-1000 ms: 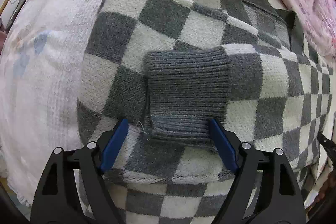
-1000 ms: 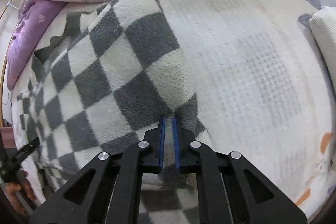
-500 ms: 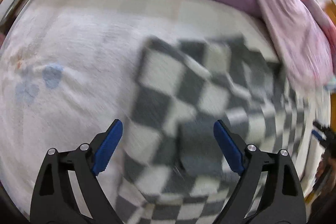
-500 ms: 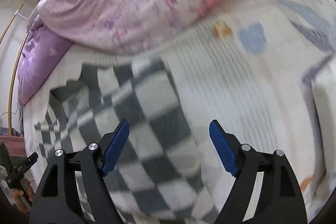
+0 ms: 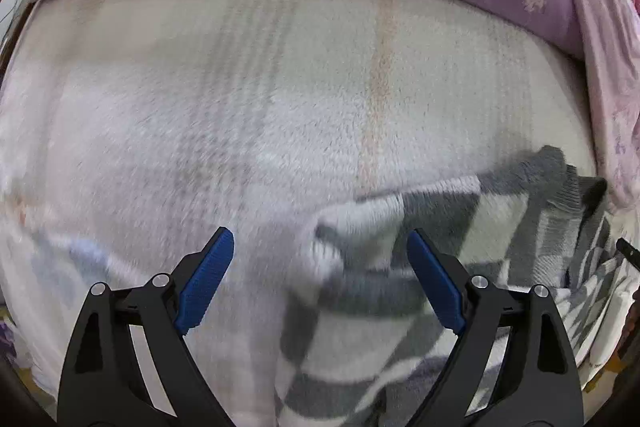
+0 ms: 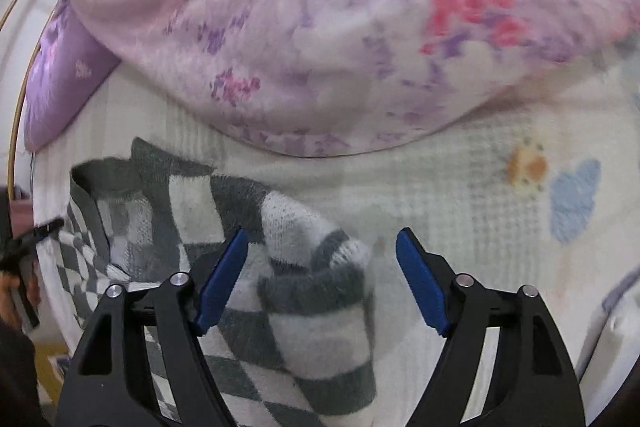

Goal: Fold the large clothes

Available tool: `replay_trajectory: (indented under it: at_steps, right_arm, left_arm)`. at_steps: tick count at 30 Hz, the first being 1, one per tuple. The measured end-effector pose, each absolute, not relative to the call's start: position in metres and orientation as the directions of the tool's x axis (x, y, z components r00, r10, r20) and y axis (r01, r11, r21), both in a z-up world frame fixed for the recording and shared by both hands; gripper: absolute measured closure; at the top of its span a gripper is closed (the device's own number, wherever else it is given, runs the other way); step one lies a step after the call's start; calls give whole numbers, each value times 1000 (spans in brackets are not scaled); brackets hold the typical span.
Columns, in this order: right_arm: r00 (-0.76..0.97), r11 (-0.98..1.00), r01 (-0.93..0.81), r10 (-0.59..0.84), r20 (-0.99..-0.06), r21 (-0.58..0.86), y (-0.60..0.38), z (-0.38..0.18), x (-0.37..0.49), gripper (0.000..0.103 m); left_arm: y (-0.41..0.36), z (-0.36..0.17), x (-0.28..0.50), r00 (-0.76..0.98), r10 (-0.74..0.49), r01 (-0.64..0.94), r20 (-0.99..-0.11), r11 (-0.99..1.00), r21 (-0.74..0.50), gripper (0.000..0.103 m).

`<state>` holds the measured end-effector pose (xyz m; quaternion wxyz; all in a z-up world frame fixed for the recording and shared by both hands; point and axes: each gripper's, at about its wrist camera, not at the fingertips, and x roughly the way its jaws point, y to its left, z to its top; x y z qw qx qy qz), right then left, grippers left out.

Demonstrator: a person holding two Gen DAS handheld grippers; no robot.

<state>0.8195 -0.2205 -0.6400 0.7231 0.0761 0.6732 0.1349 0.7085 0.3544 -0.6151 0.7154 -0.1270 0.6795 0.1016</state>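
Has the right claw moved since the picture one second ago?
Yes. The right claw was shut on the checked sweater's edge; now it is off it with pads apart, closing slightly, and nearer the floral quilt.

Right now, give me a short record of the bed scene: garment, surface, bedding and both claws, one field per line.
garment: grey and white checked sweater, lying partly folded
surface: pale fleecy blanket
bedding: purple floral quilt bunched at the far side
left claw: open, holding nothing, sweater edge below it
right claw: jaws closing, wide apart, holding nothing, above the sweater's folded edge
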Motion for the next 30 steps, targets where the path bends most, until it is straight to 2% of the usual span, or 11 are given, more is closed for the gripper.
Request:
replay_trajectory:
  at_steps: [3,4,5,6,8,9,11,13,15,18,30]
  right_arm:
    - [21,937,-87,341,-940,338,-219,-652,825,36]
    - [2,934,-88,349,-937,347,-217,-657,825,44]
    - [-13,937,-91,337,-942,336,-216,-664,827,48]
    - [-15,941,-102,322,-947,322,-214,-668,827,51]
    - [-1,947,-126,299,-954,297,-212,-671,826,55]
    - [7,951,-125,287,-958,284,-212,-671,826,60]
    - [31,956,-156,256,-966,248,-207,-670,822,68]
    - [46,957,-194,230,-972,217,-198,-666,817,82]
    - [71,960,-226,184,-980,164,-189,-657,812,85]
    - [117,956,-270,155,-981,119,-183,-639,802,86]
    - [311,935,-308,275,-910,177,-210,-521,714,87]
  left_arm:
    - [355,-629,716,10,-16,-301,-1000,954,-18,15]
    - [353,-631,717,9,-9,-284,-1000,959,-11,21]
    - [350,-633,719,16,-30,-269,-999,963,-33,35]
    - [346,-635,722,18,-39,-263,-999,964,-42,39]
    - [339,-632,724,42,-53,-243,-998,968,-61,64]
    - [335,-631,723,46,-30,-230,-998,972,-40,67]
    - [327,-629,723,59,1,-202,-998,979,-11,80]
    - [318,-626,720,74,34,-199,-997,980,18,85]
    - [313,-618,715,91,52,-194,-994,980,34,86]
    - [307,-595,702,132,64,-176,-989,984,40,87]
    - [307,-487,611,305,-10,-172,-952,983,-66,88]
